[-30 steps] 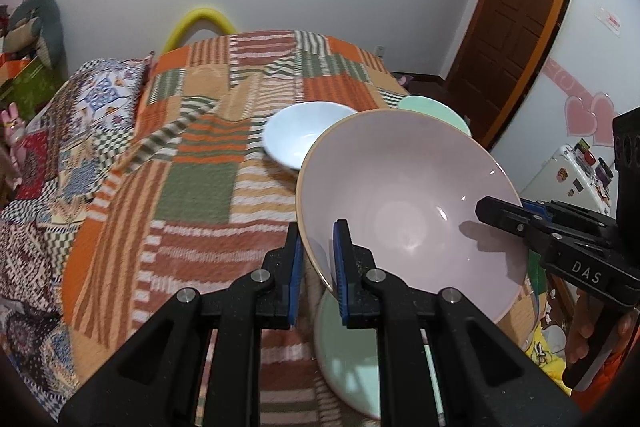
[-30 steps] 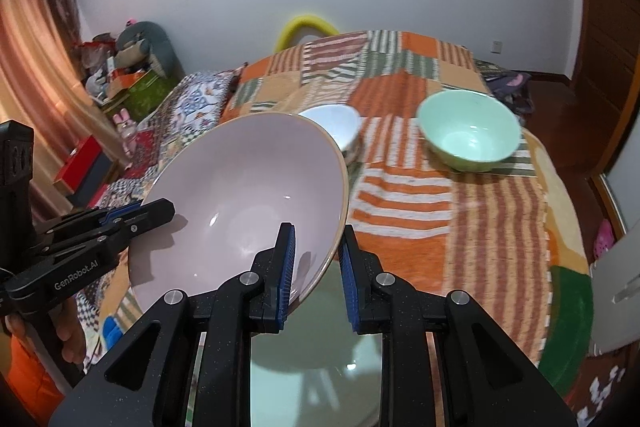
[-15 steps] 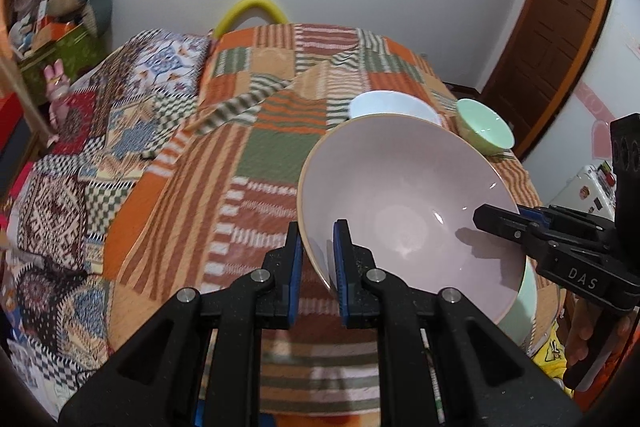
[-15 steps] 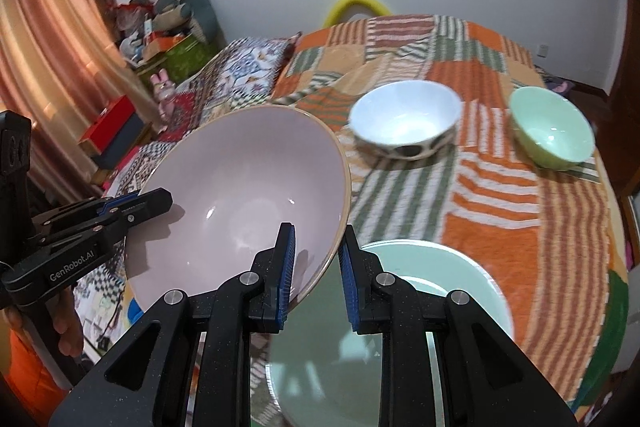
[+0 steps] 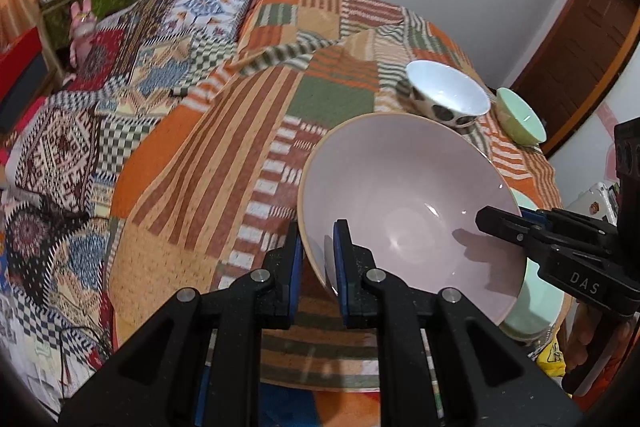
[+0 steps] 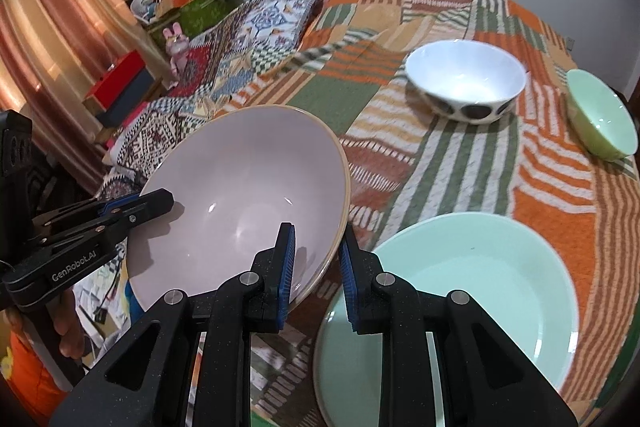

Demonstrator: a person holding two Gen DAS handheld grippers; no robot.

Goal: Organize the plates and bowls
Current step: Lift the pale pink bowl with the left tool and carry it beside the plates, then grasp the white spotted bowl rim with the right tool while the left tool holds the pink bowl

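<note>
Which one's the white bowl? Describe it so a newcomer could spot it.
Start at the round table with the patchwork cloth. Toward its far side stand two small bowls; the white bowl is the one left of the small green bowl. It alone is white inside, with big dark spots around its outside.

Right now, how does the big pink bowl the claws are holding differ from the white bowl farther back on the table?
The pink bowl is held up and tilted, its rim pinched by the left claw and the right claw; the white bowl sits upright on the patchwork tablecloth, untouched. The pink bowl looks wider and plain outside; the white bowl has dark spots on its outside. Both look empty and glossy.
</note>
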